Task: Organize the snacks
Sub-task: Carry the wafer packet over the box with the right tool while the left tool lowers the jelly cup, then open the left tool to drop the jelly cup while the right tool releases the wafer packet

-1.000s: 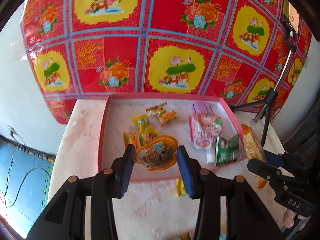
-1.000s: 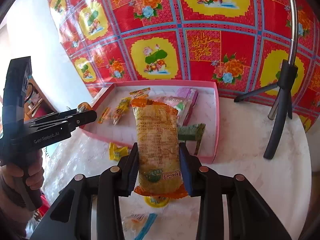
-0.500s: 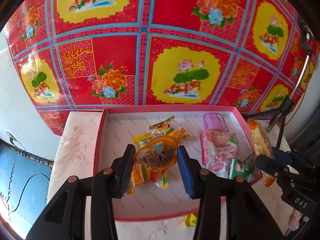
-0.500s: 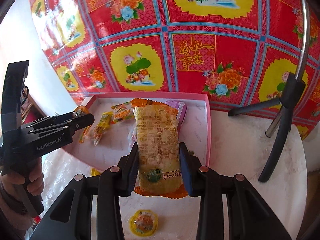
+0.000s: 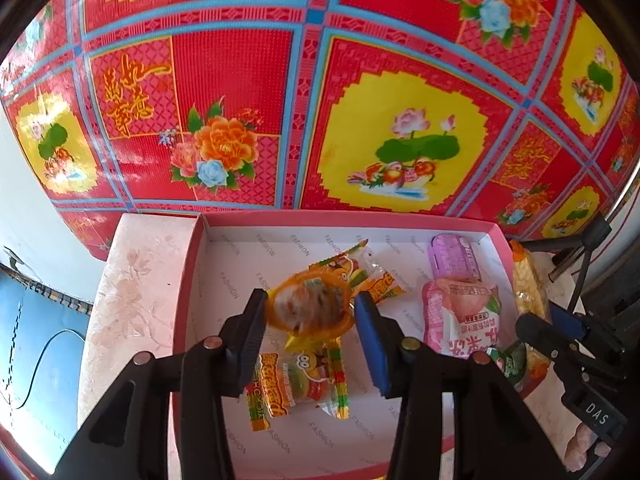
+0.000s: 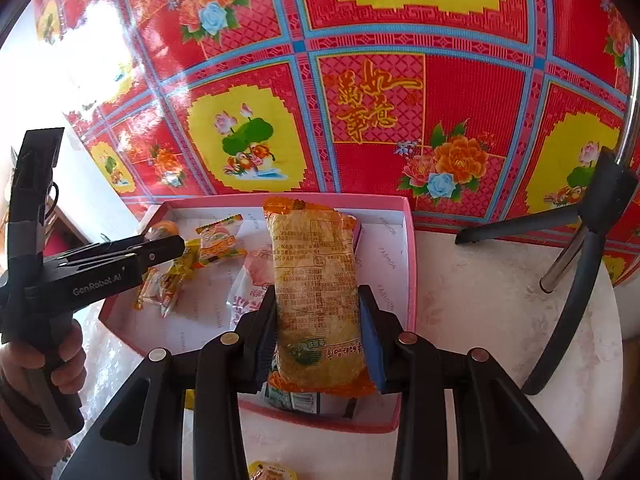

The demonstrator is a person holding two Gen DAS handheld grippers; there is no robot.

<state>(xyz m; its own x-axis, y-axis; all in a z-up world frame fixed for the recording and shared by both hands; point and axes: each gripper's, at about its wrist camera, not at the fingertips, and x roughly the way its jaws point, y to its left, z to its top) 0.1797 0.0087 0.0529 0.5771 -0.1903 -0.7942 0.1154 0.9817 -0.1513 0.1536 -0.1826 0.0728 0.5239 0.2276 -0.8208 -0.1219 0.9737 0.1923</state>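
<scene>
left gripper (image 5: 310, 316) jaws opening, jelly cup (image 5: 310, 310) now blurred | right gripper (image 6: 318, 334) still pinching noodle pack (image 6: 316, 292)

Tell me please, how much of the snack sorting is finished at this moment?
Done: several packets, such as the pink peach pouch, already lie in the pink box. In hand: the left tongs are opening, with the round orange jelly cup between them above the box; the right tongs grip the long yellow packet over it. Left: a small yellow cup lies outside on the table.
</scene>
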